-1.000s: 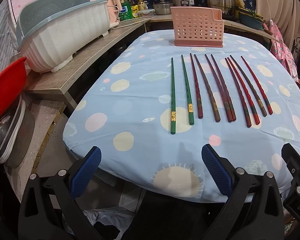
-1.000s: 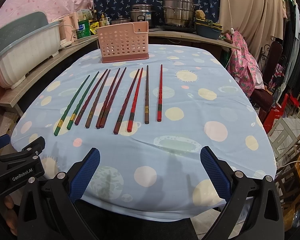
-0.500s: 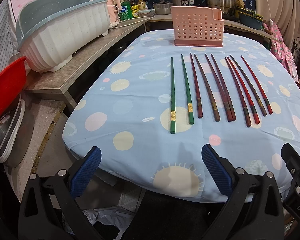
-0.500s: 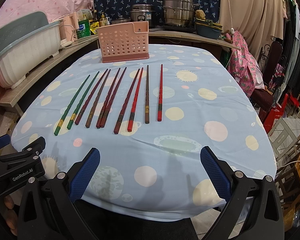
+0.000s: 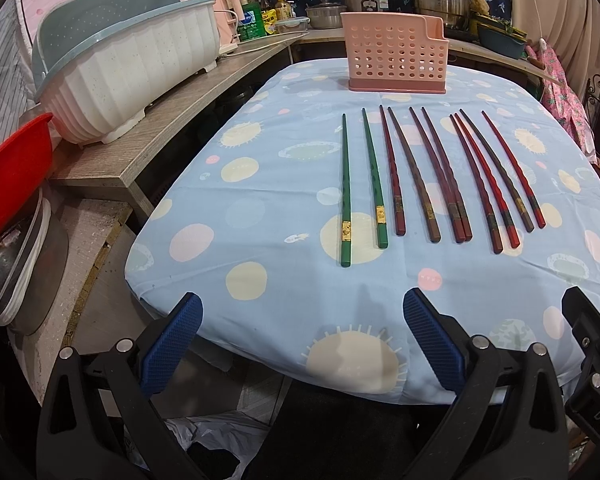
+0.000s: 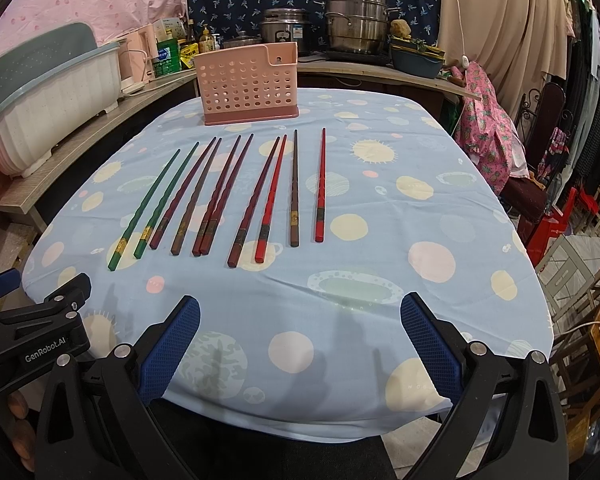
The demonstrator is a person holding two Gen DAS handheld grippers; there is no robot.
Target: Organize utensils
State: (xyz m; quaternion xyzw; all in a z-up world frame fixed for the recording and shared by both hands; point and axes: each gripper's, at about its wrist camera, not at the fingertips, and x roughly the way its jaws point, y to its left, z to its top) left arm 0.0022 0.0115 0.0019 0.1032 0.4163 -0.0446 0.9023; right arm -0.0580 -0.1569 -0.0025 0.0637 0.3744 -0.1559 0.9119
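Several chopsticks lie side by side on the blue dotted tablecloth [image 5: 260, 208] [image 6: 380, 240]: two green chopsticks [image 5: 346, 192] [image 6: 148, 208] at the left, then dark red and brown ones [image 5: 440, 176] [image 6: 220, 196], with a bright red chopstick [image 6: 320, 184] at the right end. A pink perforated holder [image 5: 396, 58] [image 6: 246, 84] stands upright behind them. My left gripper [image 5: 300, 332] hovers open at the table's near edge, short of the green pair. My right gripper [image 6: 300, 332] is open too, near the front edge, with nothing between its fingers.
A white dish rack with a grey-blue lid [image 5: 120, 68] [image 6: 40, 92] sits on a wooden counter at the left. A red basin [image 5: 8, 176] is at far left. Pots [image 6: 352, 24] and bottles line the back counter. Chairs and clothing [image 6: 488, 120] crowd the right side.
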